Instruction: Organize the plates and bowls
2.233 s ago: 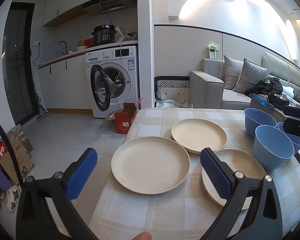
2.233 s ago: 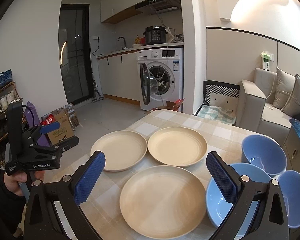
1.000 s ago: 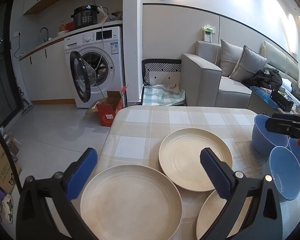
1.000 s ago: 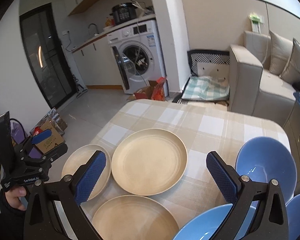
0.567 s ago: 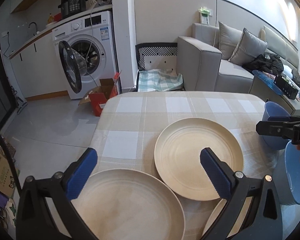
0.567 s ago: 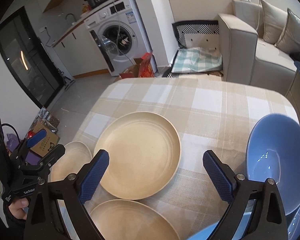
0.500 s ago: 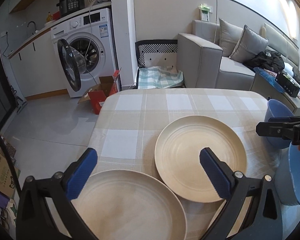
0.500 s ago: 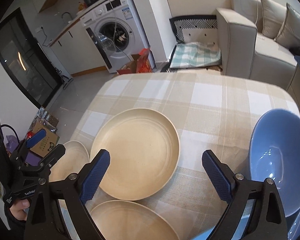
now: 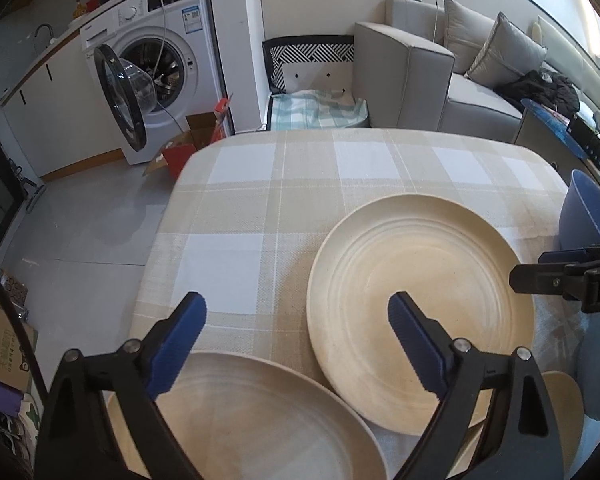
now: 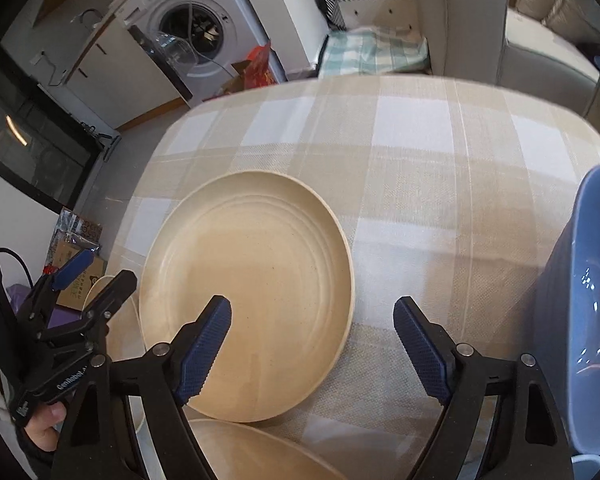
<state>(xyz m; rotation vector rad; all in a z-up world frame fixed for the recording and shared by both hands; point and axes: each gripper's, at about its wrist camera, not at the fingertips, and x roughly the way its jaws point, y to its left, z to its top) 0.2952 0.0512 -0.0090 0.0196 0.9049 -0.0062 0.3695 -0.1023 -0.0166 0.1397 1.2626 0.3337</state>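
Three beige plates lie on a checked tablecloth [image 9: 284, 184]. The far plate [image 9: 420, 304] also shows in the right wrist view [image 10: 252, 280]. My left gripper [image 9: 296, 340] is open and empty, over the cloth at that plate's left rim, with a nearer plate [image 9: 240, 420] under it. My right gripper [image 10: 312, 344] is open and empty, straddling the far plate's right rim. A blue bowl [image 10: 588, 304] stands at the right, and it also shows in the left wrist view [image 9: 584, 212]. A third plate [image 10: 260, 456] lies at the bottom edge.
The table's far edge is rounded, with the floor, a washing machine [image 9: 160, 60] with its door open, a red box [image 9: 184, 152] and a grey sofa [image 9: 440, 76] beyond. The other gripper [image 10: 68, 320] appears at the left of the right wrist view.
Both grippers have moved forward and down toward the far plate, which now looks larger. Both stay open and empty. The plates and bowls have not moved.
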